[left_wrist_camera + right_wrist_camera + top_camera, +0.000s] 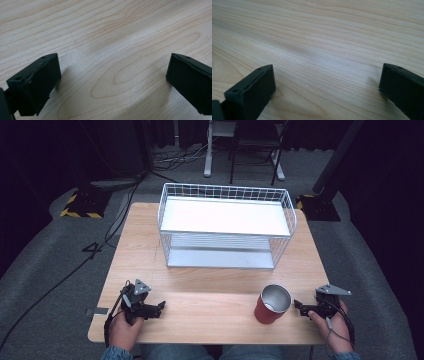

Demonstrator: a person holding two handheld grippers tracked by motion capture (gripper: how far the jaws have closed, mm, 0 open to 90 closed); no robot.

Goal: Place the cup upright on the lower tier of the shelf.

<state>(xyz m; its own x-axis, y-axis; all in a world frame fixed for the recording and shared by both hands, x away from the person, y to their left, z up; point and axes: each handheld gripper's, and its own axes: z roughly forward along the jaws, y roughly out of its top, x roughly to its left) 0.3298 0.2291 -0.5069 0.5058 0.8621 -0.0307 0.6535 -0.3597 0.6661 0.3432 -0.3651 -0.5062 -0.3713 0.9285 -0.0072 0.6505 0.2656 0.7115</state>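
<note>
Red tumbler with a shiny metal inside stands upright and open-mouthed on my pale wooden table, down at about five o'clock from the table's middle. My right gripper sits just beside it, at the tumbler's three o'clock, pointing toward it but not touching, with my right hand wrapped round the handle and the grey three-cornered plate on top. In the right gripper view the two black jaws stand wide apart with bare wood grain between them, nothing held.

Over at seven o'clock my left gripper rests low over the near edge, my left hand gripping it, its tip aimed toward the tumbler, well apart from it. The left gripper view gives the same story: jaws spread wide, wood grain between them, shadows just under each jaw.

At twelve o'clock a white wire basket rack with two tiers stands on the far half of the table, its solid white upper shelf bare. Black cables trail over the grey floor at nine o'clock.
</note>
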